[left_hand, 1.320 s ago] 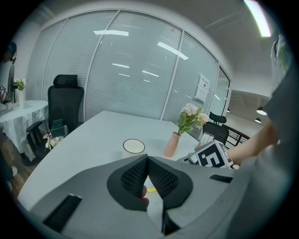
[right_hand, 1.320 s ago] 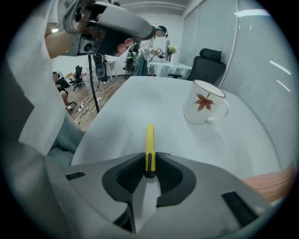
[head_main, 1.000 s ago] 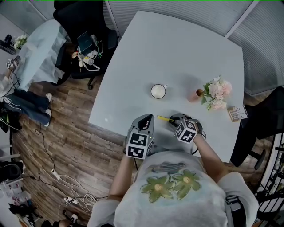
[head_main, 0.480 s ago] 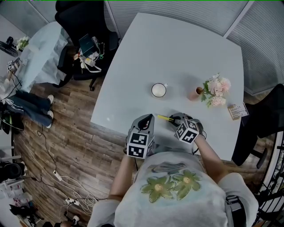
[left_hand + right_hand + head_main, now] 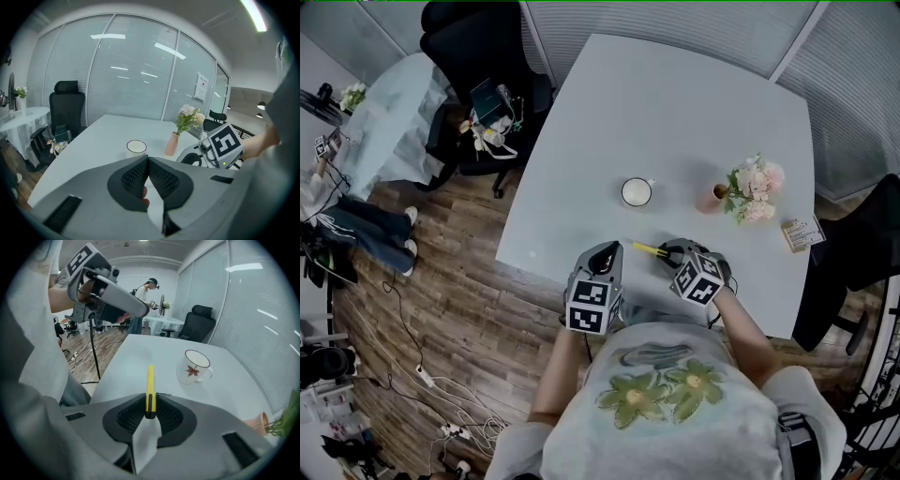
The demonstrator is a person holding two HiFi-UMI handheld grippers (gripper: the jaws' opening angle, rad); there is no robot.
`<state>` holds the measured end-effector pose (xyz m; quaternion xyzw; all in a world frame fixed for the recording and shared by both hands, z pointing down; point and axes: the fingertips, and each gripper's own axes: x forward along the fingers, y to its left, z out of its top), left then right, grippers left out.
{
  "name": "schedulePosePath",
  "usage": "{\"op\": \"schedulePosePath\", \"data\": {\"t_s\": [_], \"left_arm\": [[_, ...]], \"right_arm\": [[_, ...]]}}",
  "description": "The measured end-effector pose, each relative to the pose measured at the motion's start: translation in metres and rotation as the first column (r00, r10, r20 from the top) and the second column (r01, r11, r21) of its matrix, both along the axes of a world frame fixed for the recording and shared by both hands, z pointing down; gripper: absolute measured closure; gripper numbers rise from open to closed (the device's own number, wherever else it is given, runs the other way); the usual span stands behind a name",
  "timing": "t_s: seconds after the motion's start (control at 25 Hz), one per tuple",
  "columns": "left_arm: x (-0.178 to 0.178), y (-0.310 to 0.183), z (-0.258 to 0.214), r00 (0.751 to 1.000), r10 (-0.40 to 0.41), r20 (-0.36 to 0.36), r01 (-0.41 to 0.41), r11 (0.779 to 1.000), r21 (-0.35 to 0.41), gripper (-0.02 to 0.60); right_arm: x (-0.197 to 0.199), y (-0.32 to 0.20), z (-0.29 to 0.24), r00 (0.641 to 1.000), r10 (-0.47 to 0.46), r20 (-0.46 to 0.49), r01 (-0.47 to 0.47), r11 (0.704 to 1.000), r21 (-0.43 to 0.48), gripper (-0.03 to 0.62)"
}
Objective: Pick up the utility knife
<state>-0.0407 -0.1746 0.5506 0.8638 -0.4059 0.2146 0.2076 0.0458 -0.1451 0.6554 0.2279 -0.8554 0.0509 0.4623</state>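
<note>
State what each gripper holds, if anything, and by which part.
The right gripper is clamped on the yellow utility knife at its dark near end; the rest sticks out forward past the jaws. The left gripper is shut on nothing.

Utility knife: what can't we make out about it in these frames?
- Rear end: in the right gripper view it is buried between the pads of the right gripper, which is clamped on the utility knife.
- Blade out or retracted: the tip is too small in both views.
- Gap to the table: in the head view the gripper covers most of the knife.
</note>
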Motion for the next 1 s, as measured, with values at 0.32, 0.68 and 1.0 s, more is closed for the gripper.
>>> {"op": "schedulePosePath", "data": {"t_s": [0.32,0.68,1.0], "left_arm": [[-0.001,0.005,-0.005,1.000,-0.001,0.000,0.001,1.000,0.010,0.581],[0.000,0.007,-0.010,1.000,-0.003,0.000,0.003,1.000,0.026,0.581],[0.001,0.009,-0.013,1.000,-0.008,0.001,0.008,0.999,0.032,0.581]], "right_arm": [[-0.006,0.003,-0.024,1.000,-0.002,0.028,0.001,0.999,0.037,0.523],[-0.013,0.001,-0.048,0.998,-0.005,0.066,0.000,0.997,0.076,0.523],[-0.018,0.000,-0.067,0.996,0.000,0.089,-0.010,0.994,0.112,0.523]]}}
